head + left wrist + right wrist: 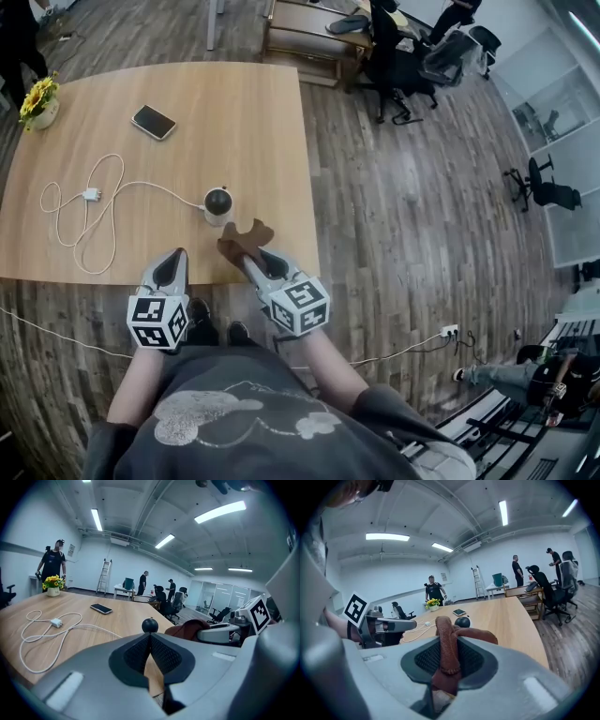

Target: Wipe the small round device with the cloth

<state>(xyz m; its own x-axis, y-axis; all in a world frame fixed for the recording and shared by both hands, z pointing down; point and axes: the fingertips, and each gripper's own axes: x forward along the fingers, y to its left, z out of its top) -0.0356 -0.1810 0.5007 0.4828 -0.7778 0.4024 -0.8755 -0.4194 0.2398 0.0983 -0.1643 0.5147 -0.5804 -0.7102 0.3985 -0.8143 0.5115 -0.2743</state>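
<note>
Brown cloth (446, 639) is found clamped between the jaws of the right gripper (247, 261), which are closed onto it. In the right gripper view, one fold is seen standing up between the dark pads and a second fold is draped over to the right. The loose end of the cloth is held over the near edge of the table (253, 122).

The jaws of the left gripper (150, 639) are observed with their tips pressed together, and nothing is held between them. This gripper is positioned at the near table edge, to the left of the right gripper and clear of it.

The small round device (217, 204), a dark ball on a pale base, is located upright on the table near its front edge. It is placed just beyond the cloth and slightly to its left. A narrow gap appears between the two in the head view, though contact cannot be ruled out.

A white cable (94, 202) is seen running from the device toward the left, where it is laid in loose loops across the wood. A phone (154, 122) is noted lying flat further back, well apart from the device. A pot of yellow flowers (39, 101) is placed at the far left corner. Office chairs (398, 66) are recorded on the wooden floor beyond the table.
</note>
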